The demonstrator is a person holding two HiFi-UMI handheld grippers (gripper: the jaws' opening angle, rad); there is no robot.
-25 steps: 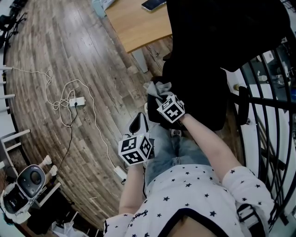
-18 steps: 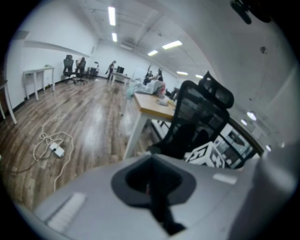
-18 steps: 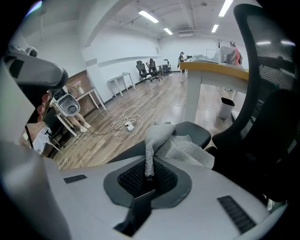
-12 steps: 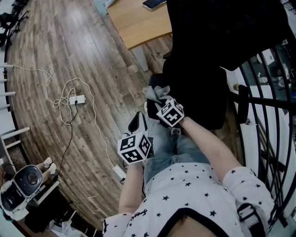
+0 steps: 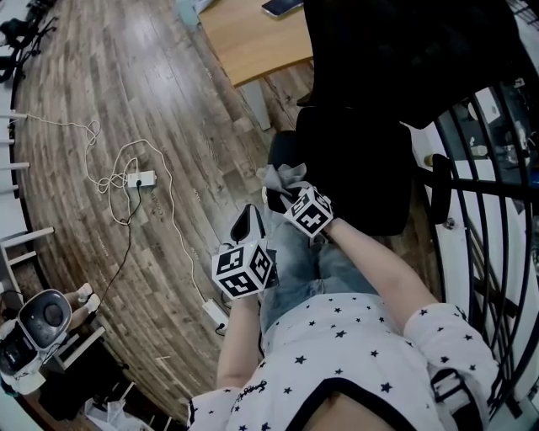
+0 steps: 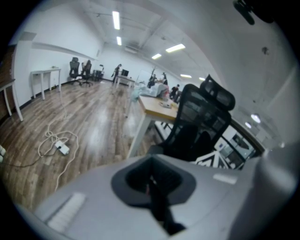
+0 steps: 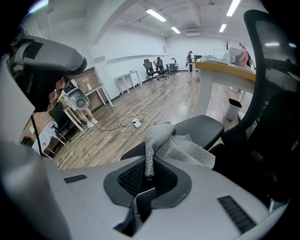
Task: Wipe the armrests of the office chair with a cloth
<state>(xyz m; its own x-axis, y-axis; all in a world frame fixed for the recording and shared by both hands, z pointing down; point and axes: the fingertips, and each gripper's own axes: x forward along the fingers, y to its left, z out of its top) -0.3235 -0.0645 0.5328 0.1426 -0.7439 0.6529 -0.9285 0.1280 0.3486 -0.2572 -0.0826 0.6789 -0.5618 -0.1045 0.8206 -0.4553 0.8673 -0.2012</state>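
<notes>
a: head view, what's lost?
b: office chair (image 5: 362, 126) back and desk (image 5: 253, 38) both run off the top edge. dark flat thing (image 5: 280, 7) at the desk's far end is half out of frame. right gripper (image 5: 290, 194) jaws are under its marker cube, and cloth (image 5: 281, 175) is partly covered.
a: left gripper view?
b: left gripper (image 6: 151, 182) is blurred, its jaws a dark closed seam. far people (image 6: 117, 71) are too small to tell.

Wood floor (image 5: 93, 93), wooden desk (image 5: 251, 40), ceiling lights (image 6: 116, 19)
</notes>
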